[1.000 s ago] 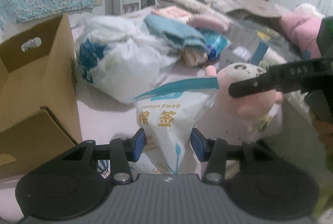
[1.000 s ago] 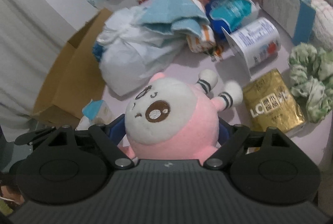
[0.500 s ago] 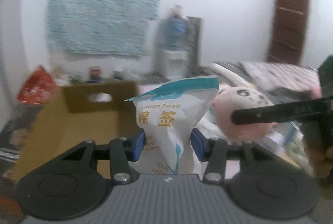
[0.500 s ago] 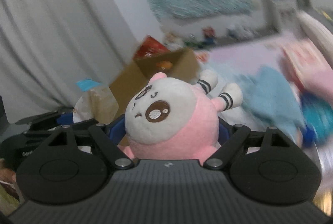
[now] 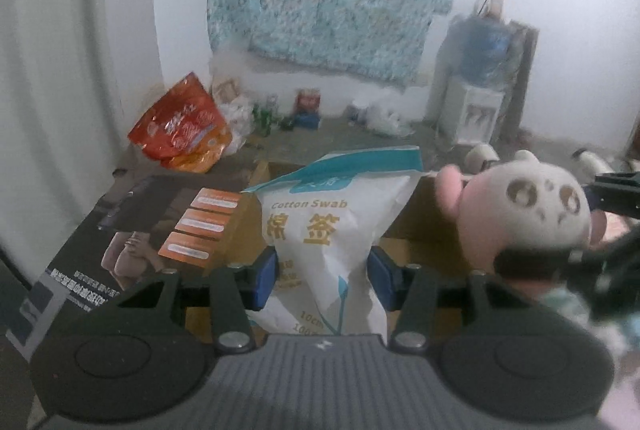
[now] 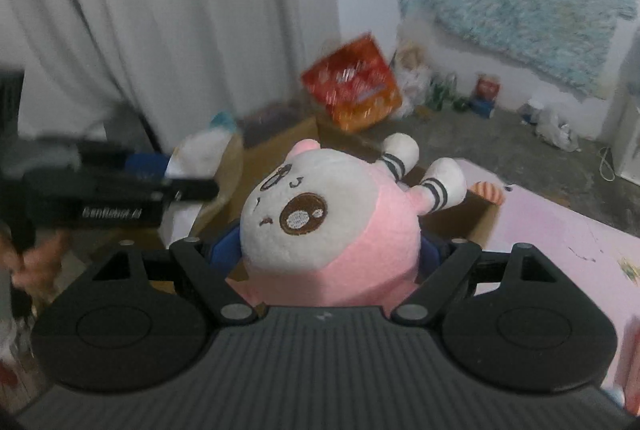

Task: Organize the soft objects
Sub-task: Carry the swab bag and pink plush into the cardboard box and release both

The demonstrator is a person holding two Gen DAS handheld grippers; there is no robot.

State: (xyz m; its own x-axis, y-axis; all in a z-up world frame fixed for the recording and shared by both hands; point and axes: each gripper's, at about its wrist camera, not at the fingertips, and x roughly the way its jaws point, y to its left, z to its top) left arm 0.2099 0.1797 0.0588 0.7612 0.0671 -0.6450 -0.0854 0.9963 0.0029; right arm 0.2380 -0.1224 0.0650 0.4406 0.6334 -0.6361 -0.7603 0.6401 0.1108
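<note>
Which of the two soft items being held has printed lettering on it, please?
The cotton swab bag in the left claw: its white front reads "Cotton Swab". The pink plush toy in the right claw has only an embroidered face.

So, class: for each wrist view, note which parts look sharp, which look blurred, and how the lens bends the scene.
Left wrist view: the white cotton swab bag reads sharply, the pink-and-white plush toy is softer, and the white curtain bows outward.
Right wrist view: the plush toy is crisp, while the red snack bag and left gripper are smeared by motion blur.
</note>
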